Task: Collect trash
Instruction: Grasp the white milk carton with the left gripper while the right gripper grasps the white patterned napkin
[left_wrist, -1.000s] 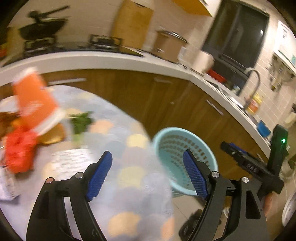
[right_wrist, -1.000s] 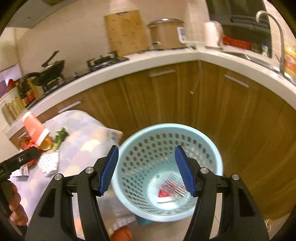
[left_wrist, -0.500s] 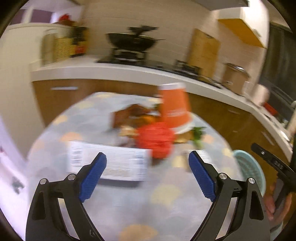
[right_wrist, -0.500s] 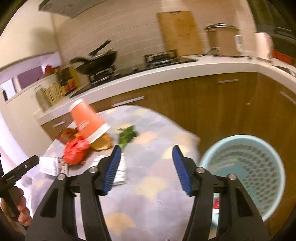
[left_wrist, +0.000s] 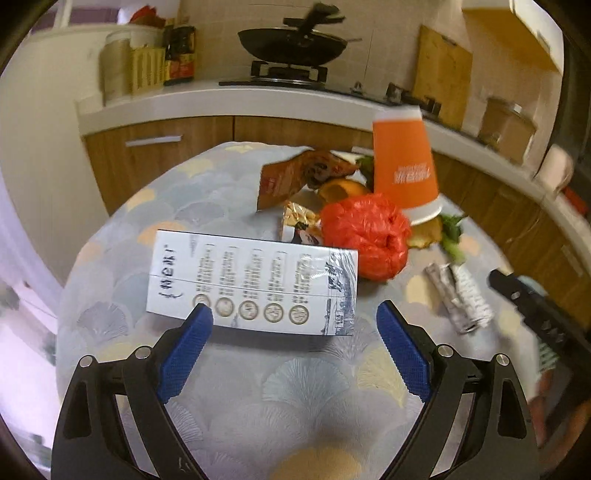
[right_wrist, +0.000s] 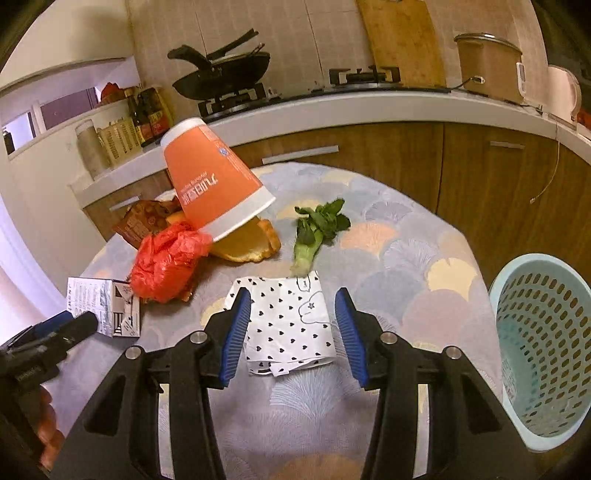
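Observation:
Trash lies on a round patterned table (left_wrist: 295, 406). My left gripper (left_wrist: 295, 343) is open, just short of a flat white printed box (left_wrist: 255, 284). Behind the box sit a crumpled red plastic bag (left_wrist: 365, 236), an upturned orange paper cup (left_wrist: 404, 170), a brown wrapper (left_wrist: 295, 177) and fruit peel. My right gripper (right_wrist: 293, 325) is open, its jaws on either side of a white heart-patterned paper (right_wrist: 291, 328). Beyond it are a green vegetable scrap (right_wrist: 317, 229), peel (right_wrist: 247, 243), the cup (right_wrist: 210, 184) and the red bag (right_wrist: 166, 262). The blue basket (right_wrist: 539, 350) stands off the table's right edge.
A curved kitchen counter with wooden cabinet doors (right_wrist: 388, 155) runs behind the table. It carries a stove with a black wok (left_wrist: 291, 44), jars, a cutting board and a rice cooker (right_wrist: 487, 66). The left gripper's body shows at the right wrist view's lower left (right_wrist: 40, 350).
Both grippers swung left from the blue basket to the table. The left one closed in on the white box. The right one came down over the heart-patterned paper. Both stayed open.

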